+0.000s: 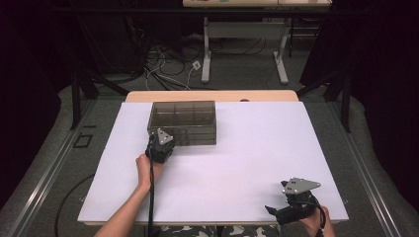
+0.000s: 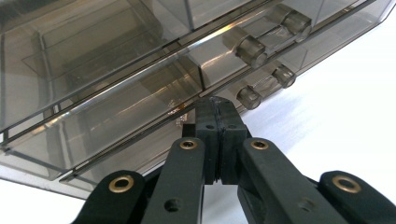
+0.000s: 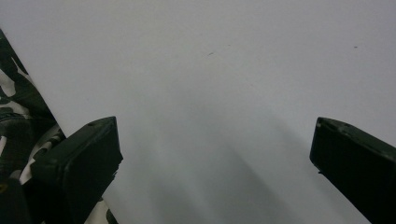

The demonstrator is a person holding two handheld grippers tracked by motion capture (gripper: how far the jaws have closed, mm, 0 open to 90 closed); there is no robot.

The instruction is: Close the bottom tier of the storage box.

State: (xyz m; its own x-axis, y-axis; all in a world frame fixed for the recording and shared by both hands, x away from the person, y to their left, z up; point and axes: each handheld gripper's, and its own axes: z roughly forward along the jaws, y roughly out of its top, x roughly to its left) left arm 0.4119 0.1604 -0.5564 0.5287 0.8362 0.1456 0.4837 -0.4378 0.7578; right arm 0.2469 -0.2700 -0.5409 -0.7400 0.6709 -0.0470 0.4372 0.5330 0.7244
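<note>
Smoky clear drawer box [image 1: 183, 121] sits near far edge of tabletop [image 1: 247, 148], left of centre. Left gripper [image 1: 159, 144] at box's front lower left, jaws pressed together, tips against bottom drawer front [image 2: 121, 126]. Right gripper [image 1: 276, 210] at near right corner, jaws wide, nothing between.

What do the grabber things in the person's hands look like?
Both are black. The left gripper and the right gripper each carry a grey three-cornered plate on top and trail a black cable. The left one's arms have brass-coloured rivets. The forearms are bare, with no sleeves.
</note>
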